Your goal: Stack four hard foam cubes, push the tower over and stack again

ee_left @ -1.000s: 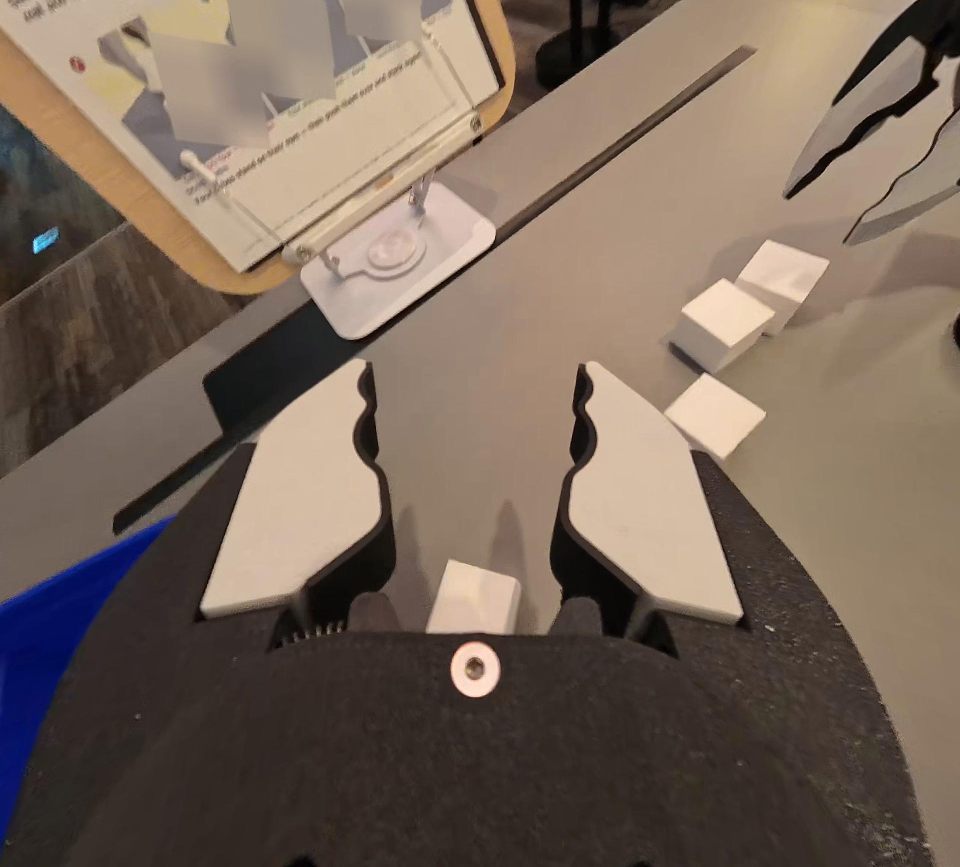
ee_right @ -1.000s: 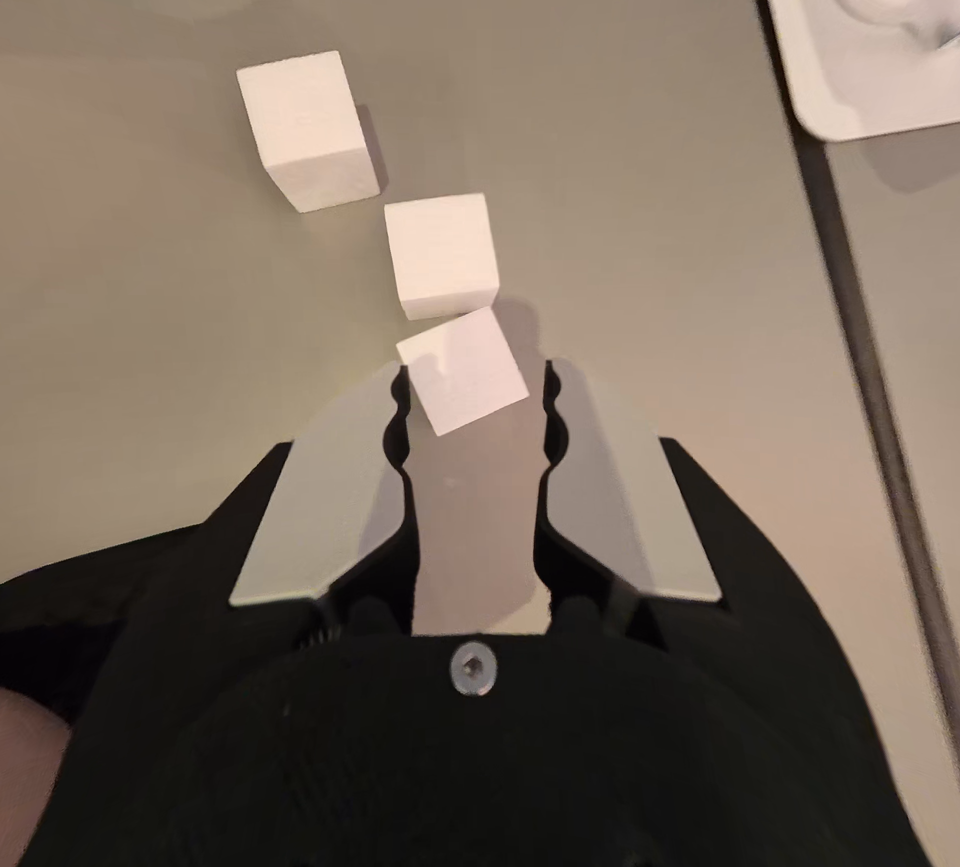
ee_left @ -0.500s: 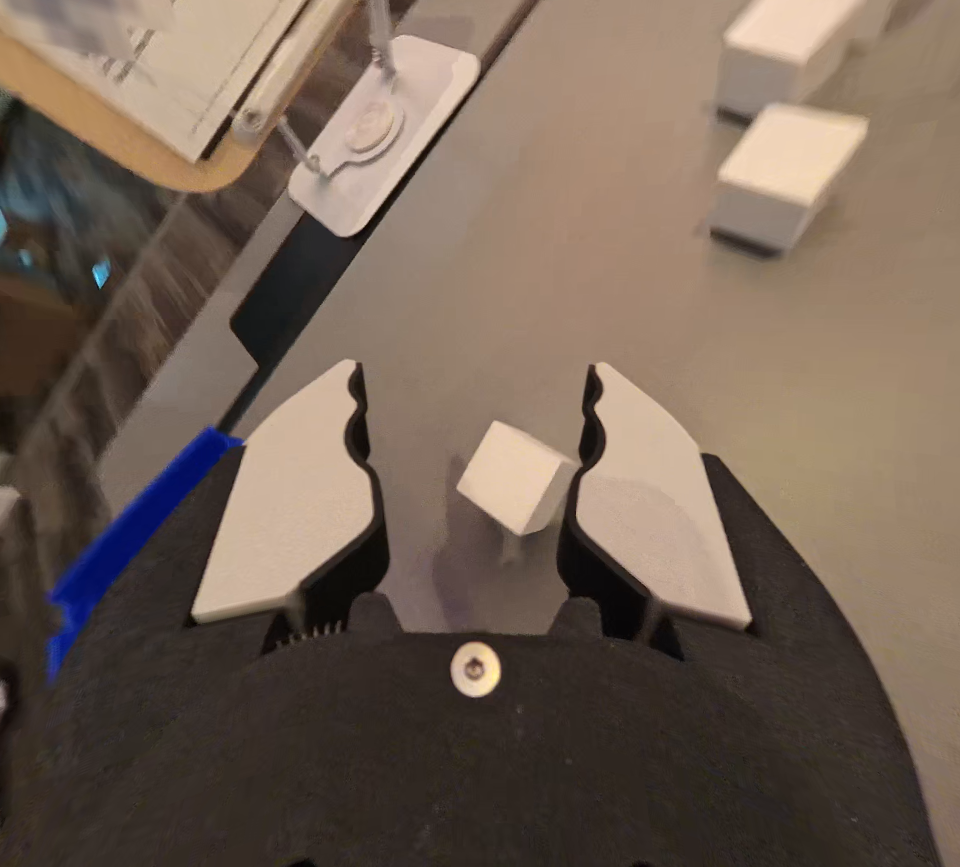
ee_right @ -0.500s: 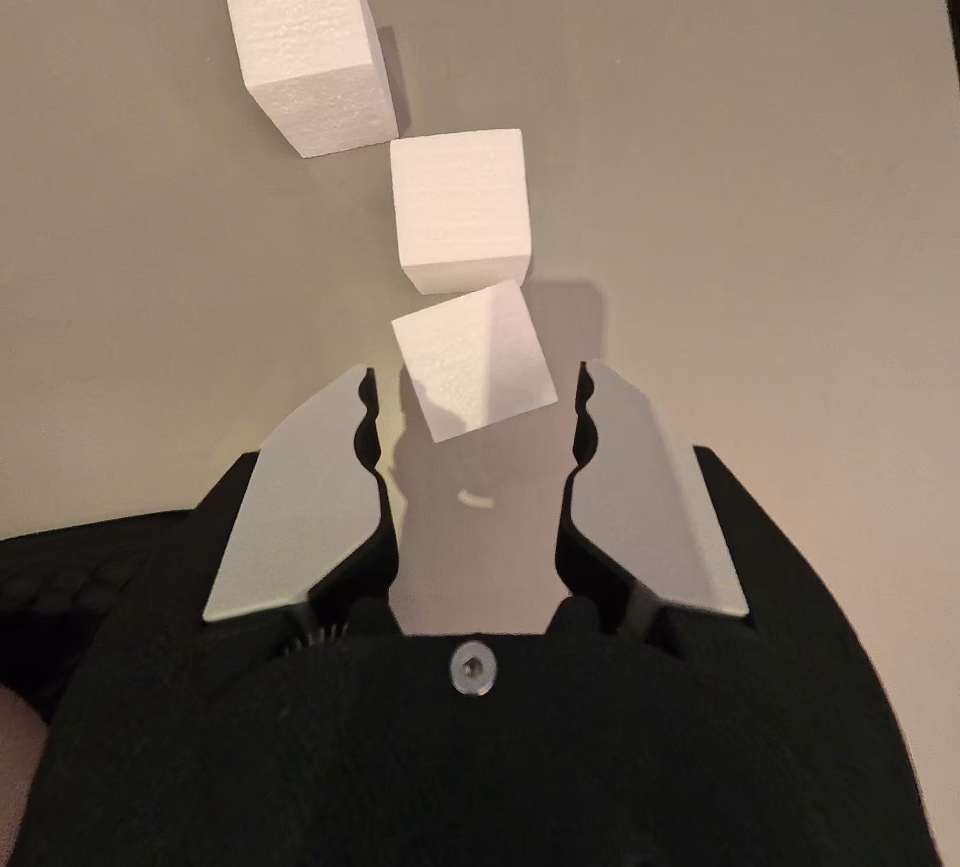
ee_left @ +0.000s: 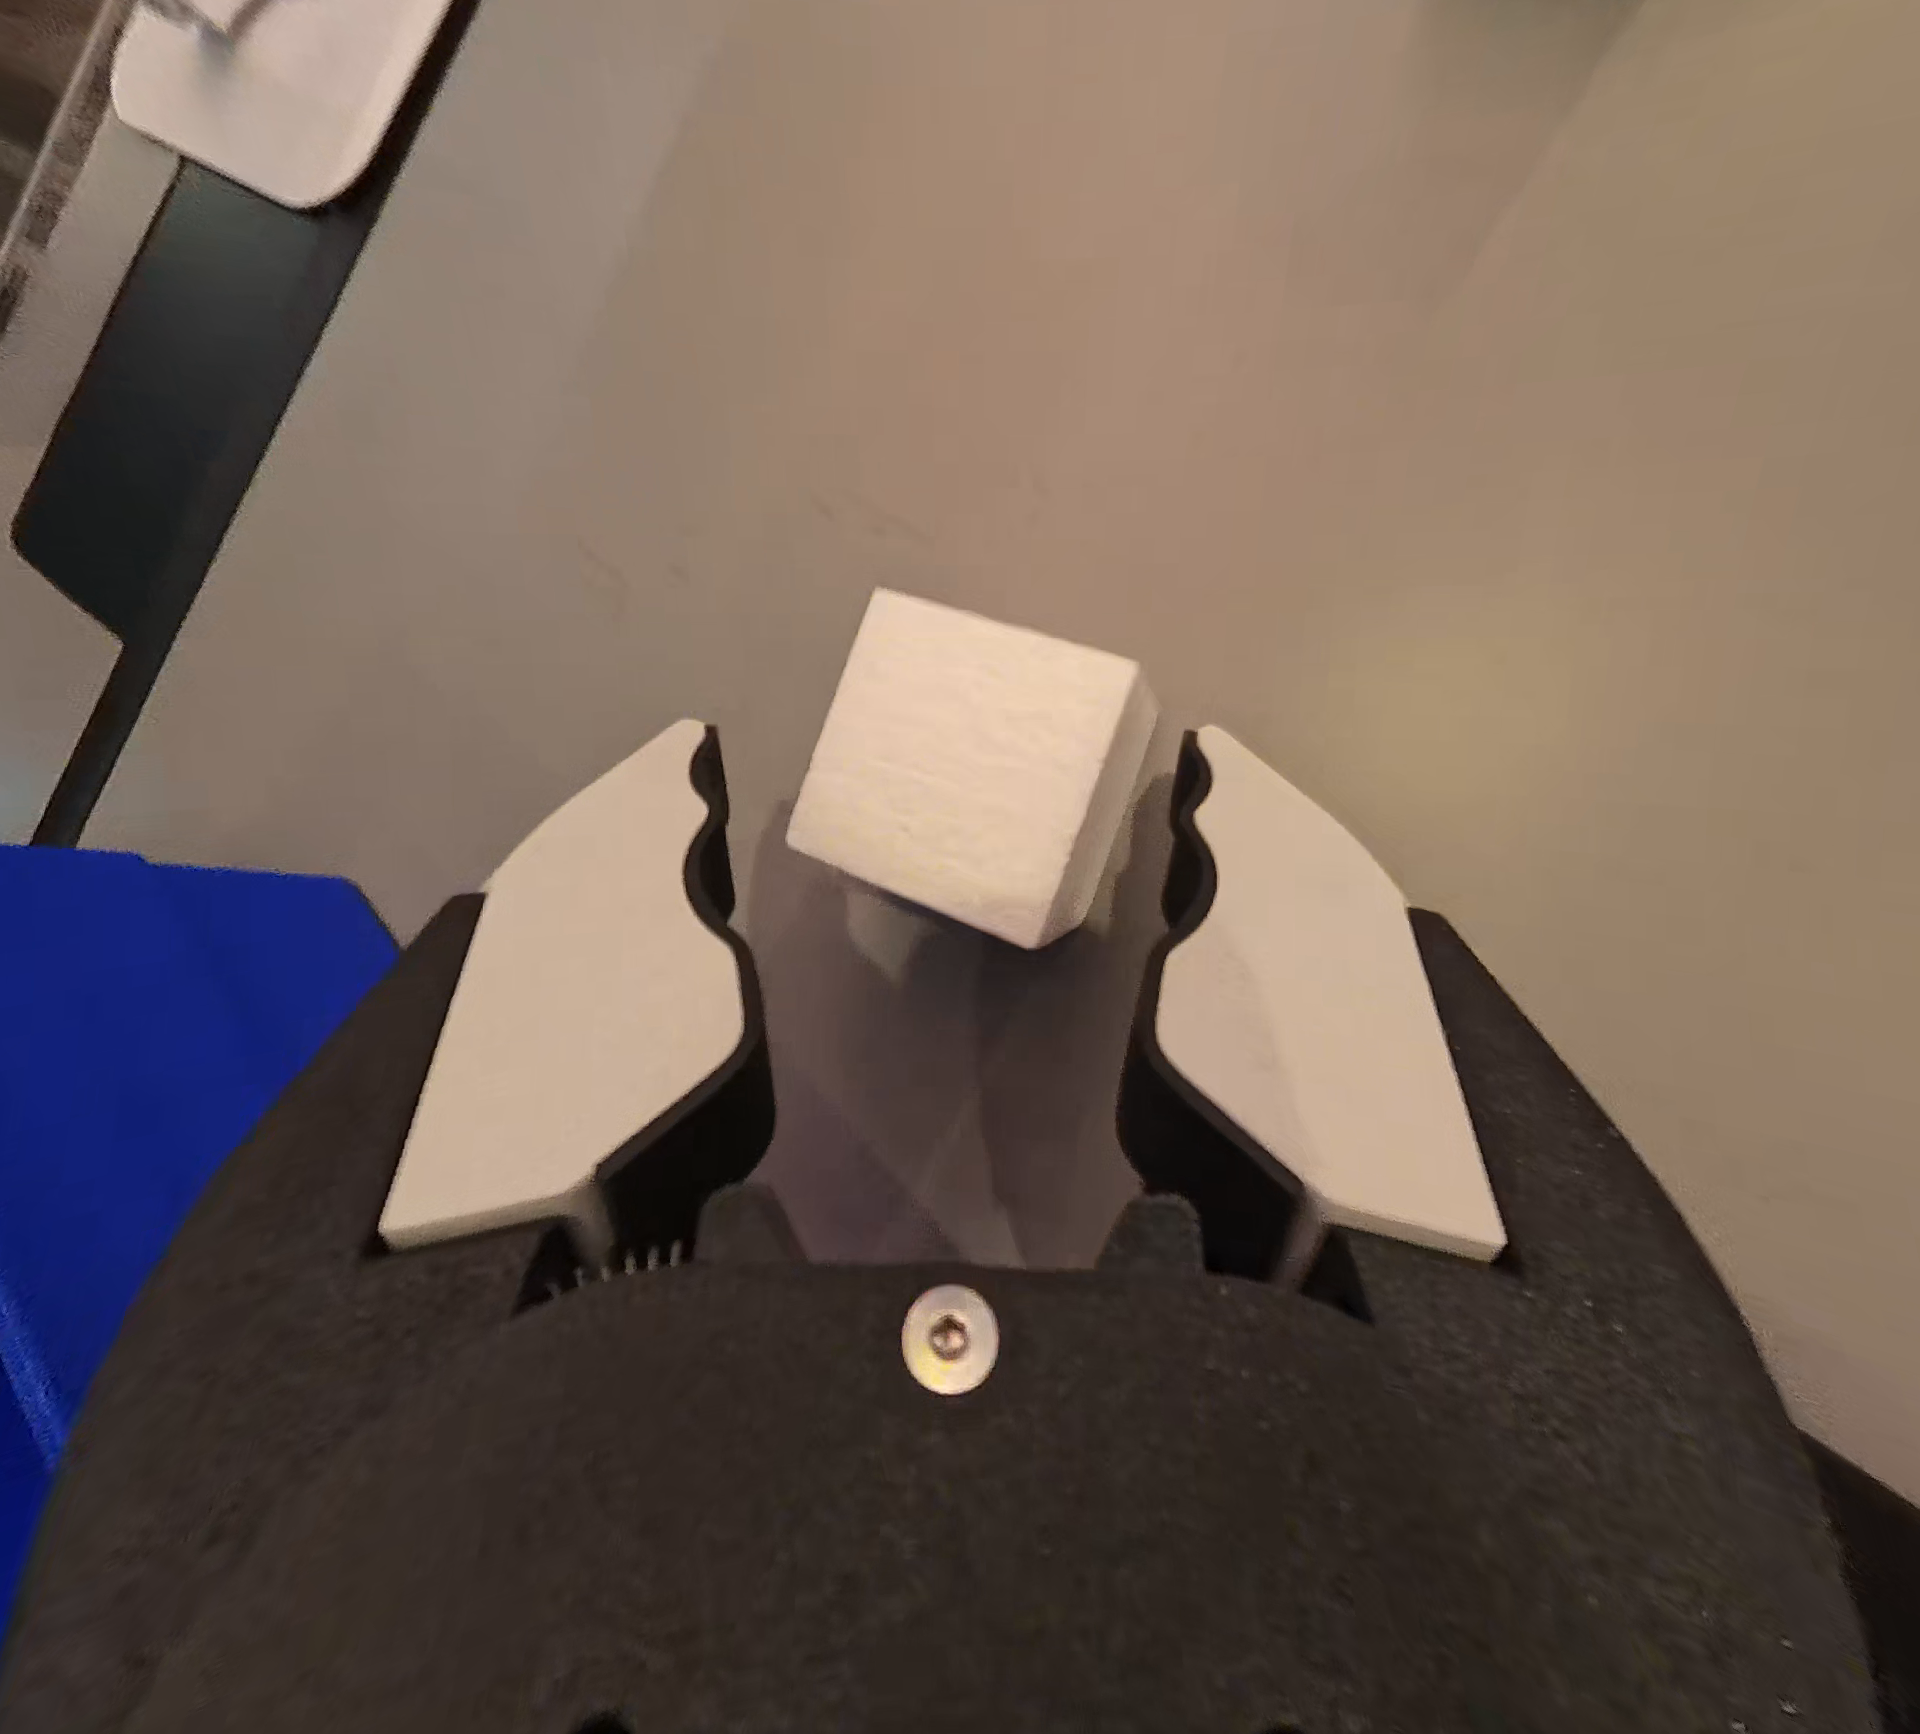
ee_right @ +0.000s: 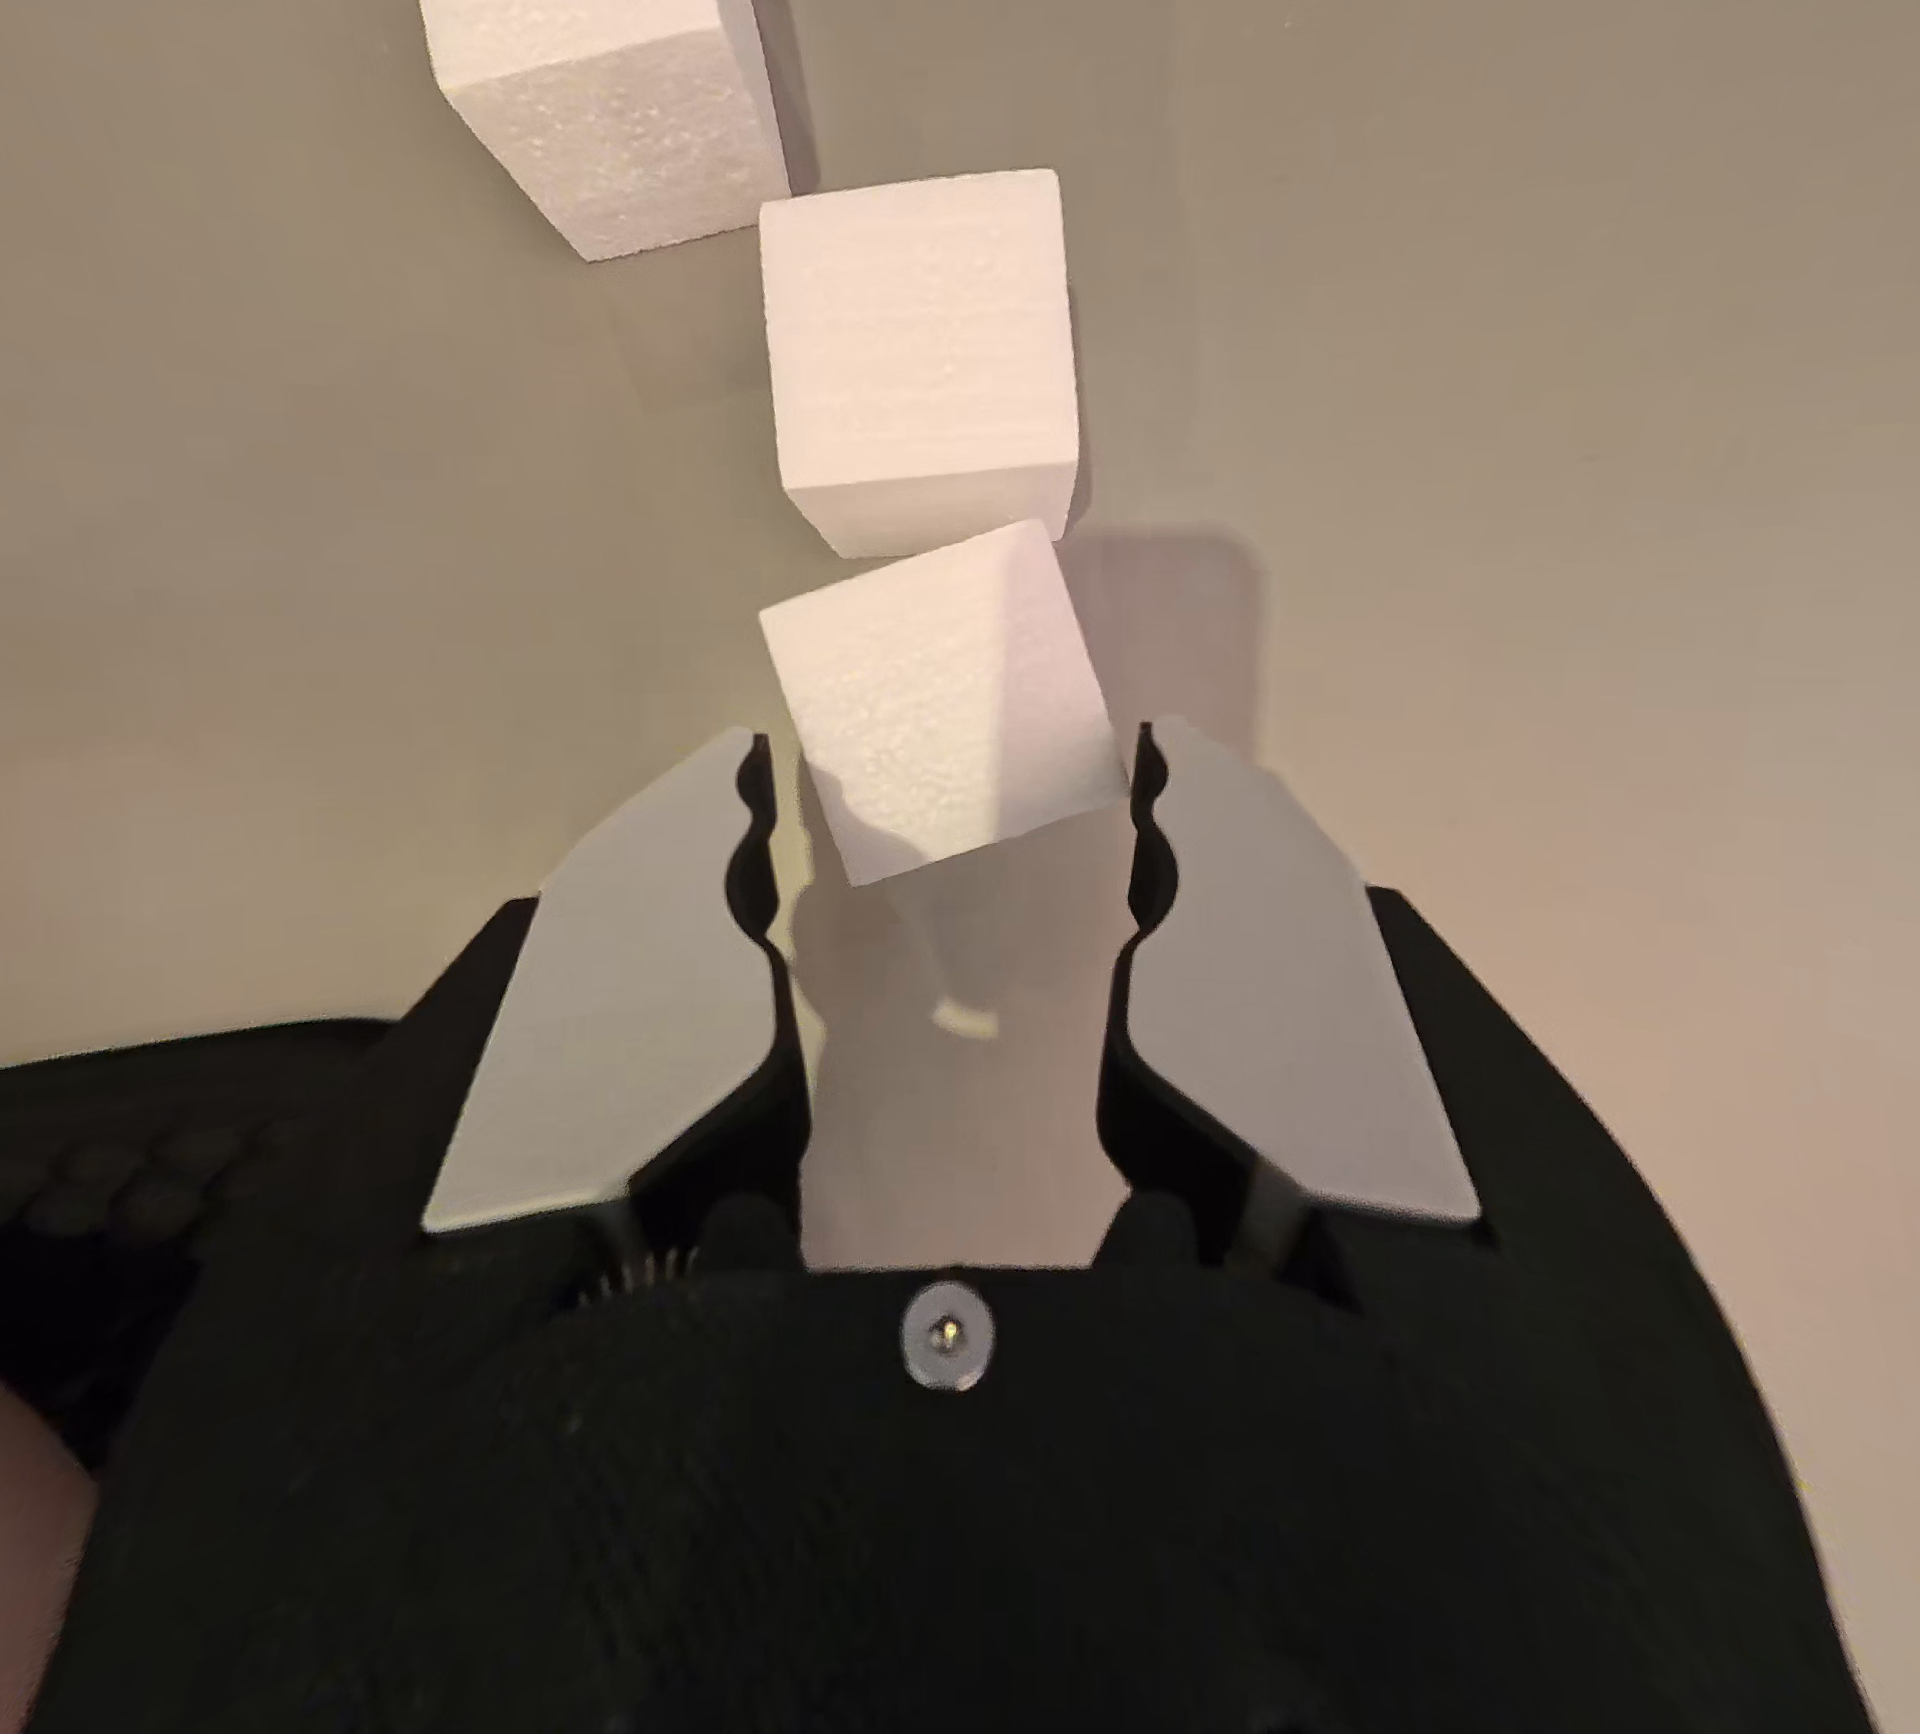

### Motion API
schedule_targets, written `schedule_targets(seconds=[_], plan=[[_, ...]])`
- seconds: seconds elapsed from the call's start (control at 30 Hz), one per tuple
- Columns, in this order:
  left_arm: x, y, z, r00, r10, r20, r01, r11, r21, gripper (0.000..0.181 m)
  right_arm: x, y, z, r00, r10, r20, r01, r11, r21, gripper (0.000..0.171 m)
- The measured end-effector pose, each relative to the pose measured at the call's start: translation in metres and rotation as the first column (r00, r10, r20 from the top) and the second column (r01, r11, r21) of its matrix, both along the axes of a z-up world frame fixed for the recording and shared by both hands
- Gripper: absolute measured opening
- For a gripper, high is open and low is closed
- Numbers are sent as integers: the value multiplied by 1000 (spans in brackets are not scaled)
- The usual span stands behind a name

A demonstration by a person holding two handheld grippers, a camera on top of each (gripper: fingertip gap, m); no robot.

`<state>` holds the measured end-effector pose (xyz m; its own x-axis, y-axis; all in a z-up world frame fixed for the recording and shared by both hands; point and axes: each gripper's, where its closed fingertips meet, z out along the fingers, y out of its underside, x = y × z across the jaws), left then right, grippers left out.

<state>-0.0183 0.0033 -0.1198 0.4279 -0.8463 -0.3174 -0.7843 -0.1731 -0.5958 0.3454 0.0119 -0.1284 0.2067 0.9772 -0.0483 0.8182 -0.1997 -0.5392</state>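
Both wrist views: looking steeply down, close over grey table (ee_left: 1351, 437); no clearly shared cube.

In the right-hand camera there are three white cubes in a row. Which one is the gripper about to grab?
The nearest cube, turned askew between the open right gripper fingertips. The middle cube and far cube lie beyond its reach.

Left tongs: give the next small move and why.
Probably ease the left tongs forward a little, then close. They stand open with the cube lying skewed between the tips, only partly inside the gap, and neither finger clearly touches it. Closing from deeper should square it up.
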Motion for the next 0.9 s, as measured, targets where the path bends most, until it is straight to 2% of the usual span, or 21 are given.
schedule_targets(seconds=[0.1, 0.23, 0.4, 0.53, 0.63, 0.73, 0.9], plan=[[-10, 5, -17, 998, 37, -57, -38, 999, -21, 79, 1, 1, -2, 1000, -6, 9, 6, 1000, -6, 61], [-8, 8, -20, 999, 42, -24, -43, 999, -14, 69, 11, -2, -1, 999, -18, 41, 19, 999, -26, 60], [-6, 8, -7, 996, 67, 51, -67, 998, -1, 68, 15, -3, 38, 995, -100, -10, 100, 995, 19, 60], [2, 1, 15, 987, 63, 149, -67, 997, 28, 69, -31, -5, 83, 991, -121, -57, 127, 984, 121, 60], [7, -5, 28, 980, 58, 190, -66, 997, 36, 69, -91, -17, 100, 988, -79, -131, 93, 991, 100, 60], [12, -12, 39, 976, 45, 211, -57, 997, 48, 68, -126, -33, 89, 994, -19, -107, 25, 998, 59, 60], [18, -19, 61, 974, 30, 225, -49, 995, 81, 68, -140, -32, 62, 999, -30, -37, 30, 999, 15, 60]])
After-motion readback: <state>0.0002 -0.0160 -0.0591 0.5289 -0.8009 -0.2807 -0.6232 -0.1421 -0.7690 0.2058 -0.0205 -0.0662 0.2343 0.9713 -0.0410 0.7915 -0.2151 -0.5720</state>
